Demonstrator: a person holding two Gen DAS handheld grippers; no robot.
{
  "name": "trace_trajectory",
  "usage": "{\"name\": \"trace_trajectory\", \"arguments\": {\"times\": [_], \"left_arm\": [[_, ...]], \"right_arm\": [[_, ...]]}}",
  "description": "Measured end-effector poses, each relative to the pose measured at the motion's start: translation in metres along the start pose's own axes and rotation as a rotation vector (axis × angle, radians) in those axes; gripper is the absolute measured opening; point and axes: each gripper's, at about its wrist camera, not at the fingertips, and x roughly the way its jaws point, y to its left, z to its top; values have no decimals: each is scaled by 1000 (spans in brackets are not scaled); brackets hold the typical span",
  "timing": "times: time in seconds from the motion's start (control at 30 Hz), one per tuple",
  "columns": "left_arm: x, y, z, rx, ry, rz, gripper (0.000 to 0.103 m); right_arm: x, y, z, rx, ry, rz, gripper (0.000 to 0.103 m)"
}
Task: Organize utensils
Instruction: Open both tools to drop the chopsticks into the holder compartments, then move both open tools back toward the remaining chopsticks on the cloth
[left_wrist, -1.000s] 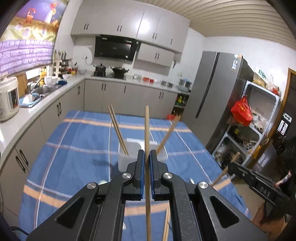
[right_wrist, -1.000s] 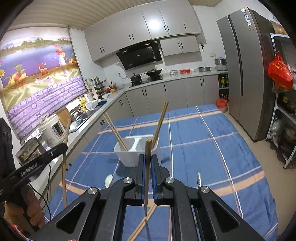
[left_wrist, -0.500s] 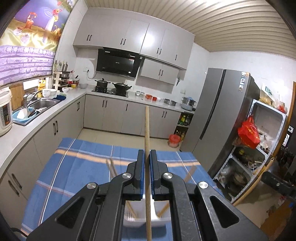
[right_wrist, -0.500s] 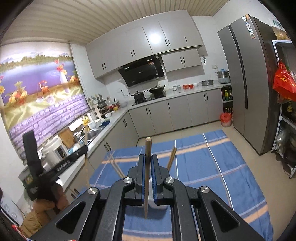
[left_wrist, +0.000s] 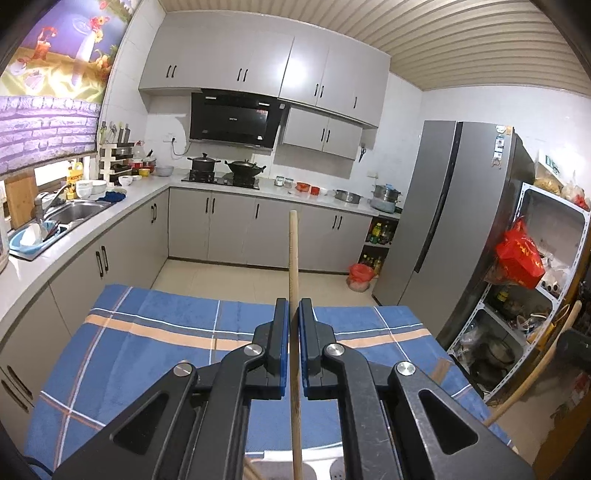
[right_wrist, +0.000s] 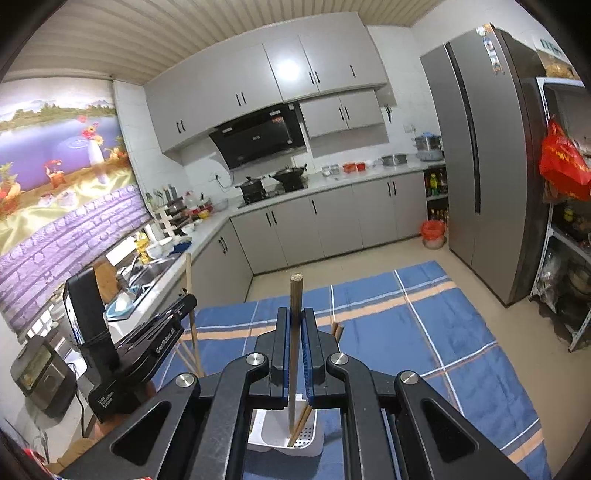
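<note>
Each claw, left claw (left_wrist: 291, 325) and right claw (right_wrist: 295, 332), is clamped on one upright chopstick (right_wrist: 295, 314) above the white holder (right_wrist: 284, 439), so lower both slowly and straight into its compartments.

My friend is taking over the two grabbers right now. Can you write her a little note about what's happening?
Left gripper: shut on one chopstick, held upright.
Right gripper: shut on another chopstick, its lower end over the white holder.
The holder stands on the blue checked cloth, below both grippers, with some chopsticks already leaning in it.
Done: some chopsticks are in the holder.
Left: lower each held chopstick into the holder and let go.
</note>
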Motion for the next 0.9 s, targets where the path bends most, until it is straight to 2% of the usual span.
{"name": "trace_trajectory", "arguments": {"times": [0.23, 0.47, 0.57, 0.6, 0.63, 0.7, 0.9], "left_arm": [[24, -3, -20, 21, 37, -9, 5], [20, 1, -27, -4, 57, -5, 5], [12, 0, -25, -2, 58, -9, 7], [8, -1, -24, -2, 57, -9, 12], [4, -1, -24, -4, 56, -7, 21], [-4, -1, -21, -12, 48, -3, 33], [-42, -4, -16, -5, 16, 10, 37]], "right_arm": [[24, -9, -16, 22, 72, -14, 6], [40, -14, -33, 46, 140, -1, 8], [41, -17, -36, 56, 156, -5, 15], [41, -19, -36, 60, 158, -8, 22], [41, -19, -37, 62, 158, -9, 26], [38, -21, -37, 67, 154, -10, 28], [19, -25, -37, 82, 124, -3, 40]]}}
